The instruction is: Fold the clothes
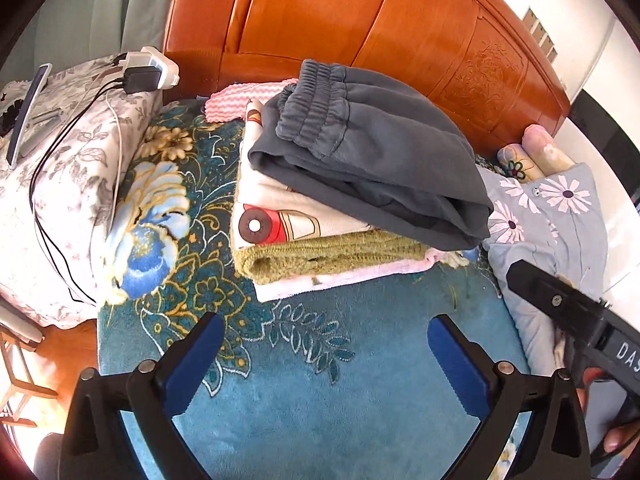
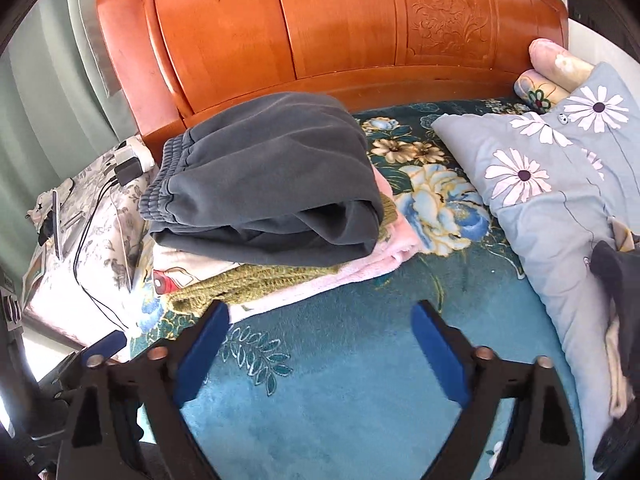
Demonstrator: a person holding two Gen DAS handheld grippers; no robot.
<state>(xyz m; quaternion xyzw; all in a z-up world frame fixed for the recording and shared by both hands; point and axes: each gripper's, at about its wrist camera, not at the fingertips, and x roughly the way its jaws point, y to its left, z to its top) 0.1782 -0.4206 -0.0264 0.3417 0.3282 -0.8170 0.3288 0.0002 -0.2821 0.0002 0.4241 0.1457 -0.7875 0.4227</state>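
Folded dark grey sweatpants (image 1: 372, 160) (image 2: 272, 192) lie on top of a stack of folded clothes: a white printed garment (image 1: 280, 216), an olive knit (image 1: 332, 258) (image 2: 240, 280) and a pink piece (image 1: 344, 276) (image 2: 360, 268). The stack rests on the teal floral bedspread (image 1: 312, 392) (image 2: 340, 400) near the headboard. My left gripper (image 1: 326, 344) is open over bare bedspread, just short of the stack, nothing between its blue pads. My right gripper (image 2: 320, 330) is open too, empty, in front of the stack. The right gripper's black body (image 1: 576, 312) shows at the right edge of the left wrist view.
An orange wooden headboard (image 1: 360, 40) (image 2: 340, 32) stands behind the stack. At the left, a grey floral pillow (image 1: 68, 184) carries chargers and cables (image 1: 140, 76). A blue daisy-print quilt (image 1: 560, 216) (image 2: 560, 184) lies at the right, dark cloth (image 2: 620, 280) on its edge.
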